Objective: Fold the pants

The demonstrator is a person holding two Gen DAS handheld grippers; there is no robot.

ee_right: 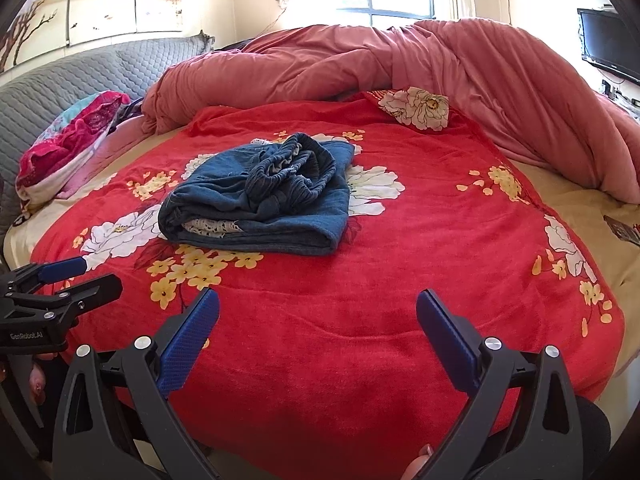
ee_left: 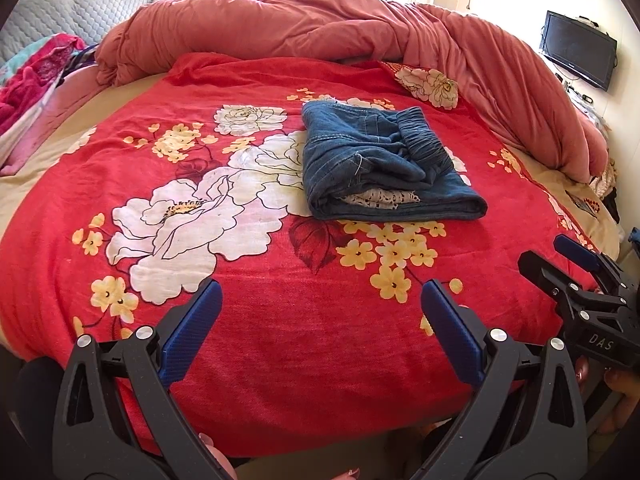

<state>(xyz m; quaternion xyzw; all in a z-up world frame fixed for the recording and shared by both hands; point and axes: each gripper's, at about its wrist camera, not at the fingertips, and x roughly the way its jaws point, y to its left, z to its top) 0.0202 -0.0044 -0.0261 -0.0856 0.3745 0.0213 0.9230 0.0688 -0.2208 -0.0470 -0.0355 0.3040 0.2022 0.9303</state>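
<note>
Blue denim pants (ee_left: 380,164) lie folded in a thick bundle on the red floral blanket (ee_left: 248,340), elastic waistband on top and a bit of white lace showing at the near edge. They also show in the right wrist view (ee_right: 260,196). My left gripper (ee_left: 320,296) is open and empty, held above the blanket's near part, well short of the pants. My right gripper (ee_right: 318,304) is open and empty, also back from the pants. Each gripper shows at the edge of the other's view: the right one (ee_left: 560,256) and the left one (ee_right: 80,276).
A rumpled pink quilt (ee_left: 360,28) is piled along the far and right sides of the bed. A grey padded headboard (ee_right: 80,68) and a heap of pink and teal cloth (ee_right: 68,152) are at the left. A dark screen (ee_left: 578,50) hangs at the right.
</note>
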